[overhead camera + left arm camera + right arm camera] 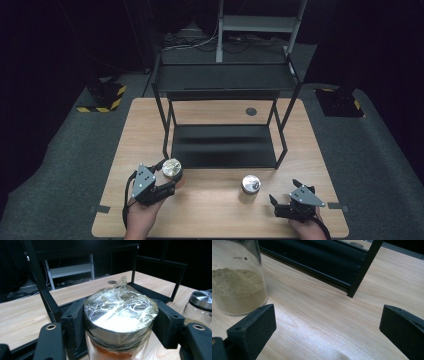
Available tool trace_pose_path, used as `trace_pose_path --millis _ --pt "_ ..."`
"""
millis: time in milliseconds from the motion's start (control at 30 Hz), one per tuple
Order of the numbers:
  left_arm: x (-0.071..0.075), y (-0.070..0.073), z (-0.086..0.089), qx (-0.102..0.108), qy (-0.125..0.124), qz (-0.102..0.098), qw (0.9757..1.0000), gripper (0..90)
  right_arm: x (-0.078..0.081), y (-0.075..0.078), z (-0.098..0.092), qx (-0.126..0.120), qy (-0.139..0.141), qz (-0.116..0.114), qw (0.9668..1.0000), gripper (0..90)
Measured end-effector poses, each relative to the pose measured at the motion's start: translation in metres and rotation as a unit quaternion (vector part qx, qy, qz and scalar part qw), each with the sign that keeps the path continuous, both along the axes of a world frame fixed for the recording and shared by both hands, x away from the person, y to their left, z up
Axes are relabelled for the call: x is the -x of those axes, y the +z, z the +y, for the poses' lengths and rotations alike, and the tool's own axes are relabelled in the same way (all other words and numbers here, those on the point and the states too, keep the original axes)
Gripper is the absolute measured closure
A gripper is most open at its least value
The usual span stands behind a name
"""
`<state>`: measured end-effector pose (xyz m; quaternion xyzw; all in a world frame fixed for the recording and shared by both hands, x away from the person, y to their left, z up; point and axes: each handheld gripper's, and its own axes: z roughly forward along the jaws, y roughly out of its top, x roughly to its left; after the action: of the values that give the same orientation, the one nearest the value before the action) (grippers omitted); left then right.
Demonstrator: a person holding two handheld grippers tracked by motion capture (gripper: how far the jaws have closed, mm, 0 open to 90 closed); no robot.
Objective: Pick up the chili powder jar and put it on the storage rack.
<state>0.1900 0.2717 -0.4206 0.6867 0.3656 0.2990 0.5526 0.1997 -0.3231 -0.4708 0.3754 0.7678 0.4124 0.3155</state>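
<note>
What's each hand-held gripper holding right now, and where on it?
The left hand-held gripper is shut on the orange-powder jar, pads on either side of its foil-wrapped lid. The right hand-held gripper is open, holding nothing.

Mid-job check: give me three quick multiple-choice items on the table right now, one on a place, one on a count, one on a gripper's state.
1. Where is the black shelf rack?
A. on the table's far half
B. on the floor
C. in a hand

2. How many jars are on view?
A. one
B. two
C. four

3. The left gripper is
A. wide open
B. shut on the foil-capped jar
C. lying flat

Answers:
1 A, its legs stand on the wood.
2 B, the foil-capped one and the pale-powder jar.
3 B, both pads press the jar's lid.
</note>
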Motion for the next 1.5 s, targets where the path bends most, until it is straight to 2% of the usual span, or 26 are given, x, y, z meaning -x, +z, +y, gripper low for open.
trace_pose_path --millis 600,1067,1500 --pt "-0.012 0.035 -0.005 0.004 0.001 -0.035 0.9994 34.6 0.0 0.0 -0.001 -0.003 0.0 0.0 1.0 0.0" --pt "-0.021 0.052 -0.01 0.009 0.002 -0.053 0.9985 34.6 0.0 0.0 -0.001 -0.004 -0.001 0.0 1.0 0.0" --pt "-0.036 0.081 -0.017 0.006 -0.002 -0.081 0.9967 34.6 0.0 -0.001 -0.002 -0.006 0.0 0.0 1.0 0.0"
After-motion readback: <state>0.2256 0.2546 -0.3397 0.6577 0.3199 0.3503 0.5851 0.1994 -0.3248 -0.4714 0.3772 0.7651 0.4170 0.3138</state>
